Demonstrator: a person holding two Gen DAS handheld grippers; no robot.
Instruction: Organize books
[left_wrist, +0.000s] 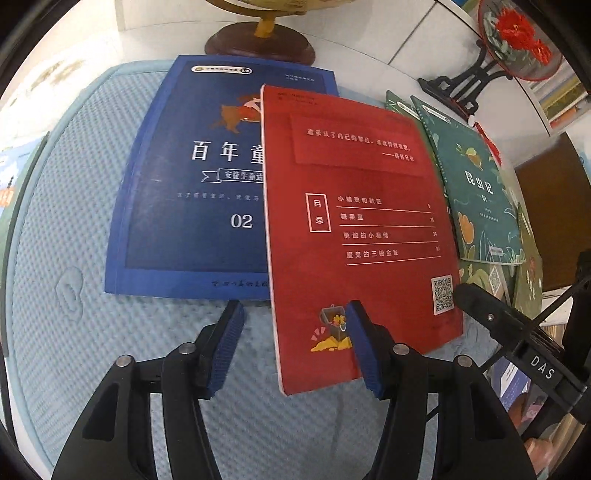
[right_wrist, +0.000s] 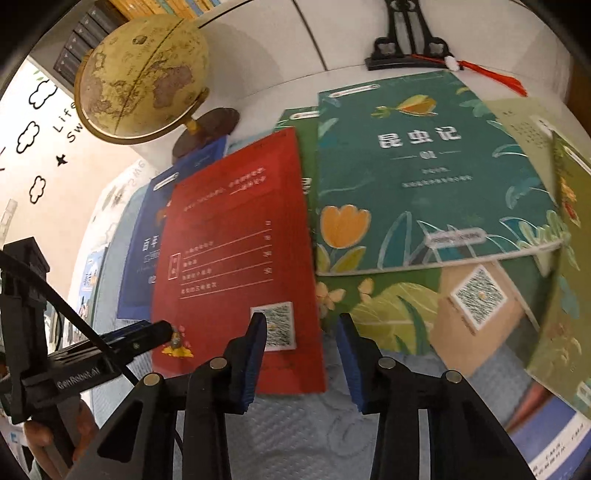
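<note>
Currently, status as judged from both wrist views:

progress: early; books are spread loosely over the blue quilted mat (left_wrist: 74, 258) on the surface, overlapping, with no neat stack or row seen yet.

done: nothing clearly finished can be made out.

left to do: red book (left_wrist: 362, 229), blue book (left_wrist: 192, 177) and the green books (right_wrist: 424, 173) are judged as not yet gathered and squared up.

red book: lies back cover up, contents list and QR code showing, over the right part of the blue book; its near edge looks raised off the mat in the left wrist view.

blue book: flat on the mat, far left of the red one, just near the globe (right_wrist: 142, 75) base.

green books: several overlapped at the right, the teal-covered one on top, others partly hidden below.

left gripper (left_wrist: 295, 343): jaws apart, nothing pinched. The near left corner of the red book sits between them, the right pad over the cover by the treasure drawing; whether that pad touches cannot be told.

right gripper (right_wrist: 301, 354): jaws apart, no grip seen. The near right corner of the red book lies between them, the left pad over the QR code, the right pad beside the book edge over the green cover.

next, as a guess: red book to be gripped at its near edge by both grippers.

risk: thin cover may bend or slide on the blue book.
</note>
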